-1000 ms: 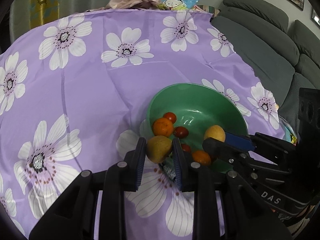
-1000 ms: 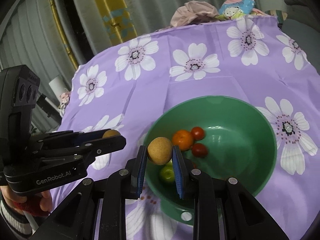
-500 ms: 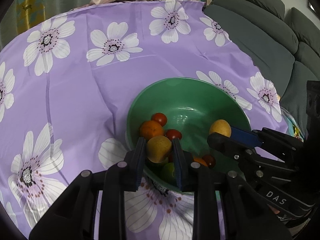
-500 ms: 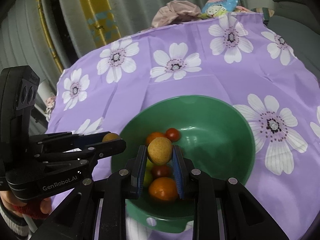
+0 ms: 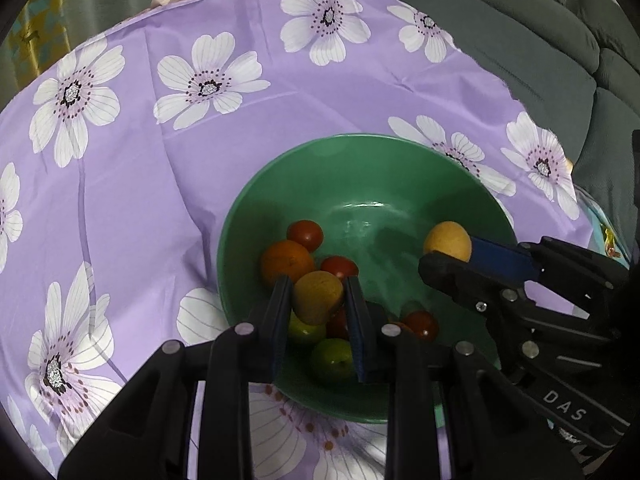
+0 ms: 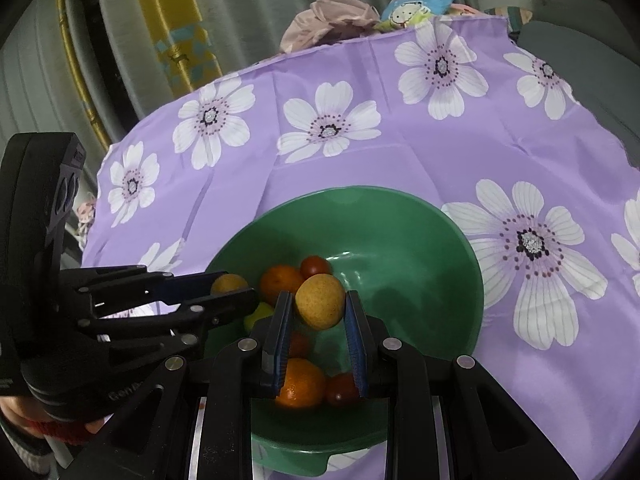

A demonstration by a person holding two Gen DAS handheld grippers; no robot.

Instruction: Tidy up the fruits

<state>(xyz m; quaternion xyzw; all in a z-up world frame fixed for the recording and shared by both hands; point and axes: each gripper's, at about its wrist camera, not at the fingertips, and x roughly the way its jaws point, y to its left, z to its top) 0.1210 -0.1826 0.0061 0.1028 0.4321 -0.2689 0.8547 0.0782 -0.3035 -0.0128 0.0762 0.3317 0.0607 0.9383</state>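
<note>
A green bowl (image 5: 360, 139) (image 6: 360, 191) sits on the purple flowered cloth (image 5: 132, 200). In it lie an orange (image 5: 285, 262), red tomatoes (image 5: 305, 235) and green fruits (image 5: 332, 358). My left gripper (image 5: 318, 292) is shut on a yellow-brown round fruit (image 5: 318, 302) above the bowl's near left side. My right gripper (image 6: 320, 300) is shut on a similar yellow fruit (image 6: 320, 306) over the bowl's middle. Each wrist view shows the other gripper too: the right one (image 5: 448, 252) from the right, the left one (image 6: 234, 286) from the left, each with its fruit between the pads.
A grey sofa (image 5: 540, 48) runs along the cloth's right edge. A pink cloth bundle (image 6: 332, 16) and a cartoon-printed item (image 6: 416, 4) lie at the far edge. Curtains and a yellow patterned strip (image 6: 176, 32) stand behind. A hand (image 6: 48, 428) holds the left gripper.
Both grippers have moved forward with their fruits, from the bowl's near rim to over its inside. The bowl now fills more of both views.
</note>
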